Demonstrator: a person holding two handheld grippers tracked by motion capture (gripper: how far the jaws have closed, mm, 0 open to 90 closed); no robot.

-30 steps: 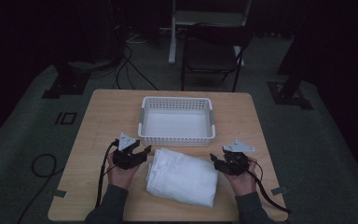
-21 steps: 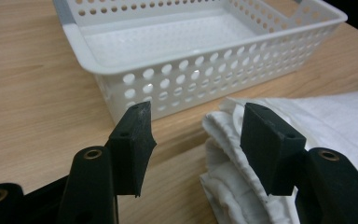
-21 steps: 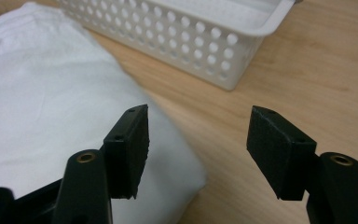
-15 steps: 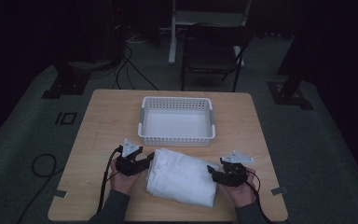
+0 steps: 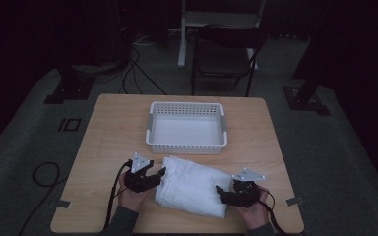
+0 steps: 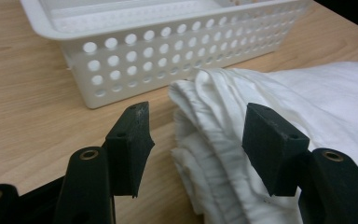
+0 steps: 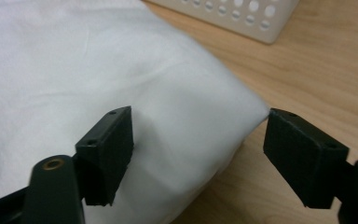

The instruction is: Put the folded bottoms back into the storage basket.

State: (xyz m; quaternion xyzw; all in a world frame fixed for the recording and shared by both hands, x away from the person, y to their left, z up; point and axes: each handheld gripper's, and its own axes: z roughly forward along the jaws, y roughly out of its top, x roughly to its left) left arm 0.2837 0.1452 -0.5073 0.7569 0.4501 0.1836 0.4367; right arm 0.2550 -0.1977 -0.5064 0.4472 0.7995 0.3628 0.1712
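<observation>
My left claw [image 5: 158,175] and right claw [image 5: 220,192] are both apart, right just opening wider, bracketing the folded cloth [image 5: 192,186] lying in front of the basket [image 5: 186,145]. Bite all layers (esp. the left folds), clamp evenly, then lift together.

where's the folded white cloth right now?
In the high view the folded white cloth lies at the table's near edge, just in front of the white basket, between the left gripper and the right gripper.
</observation>
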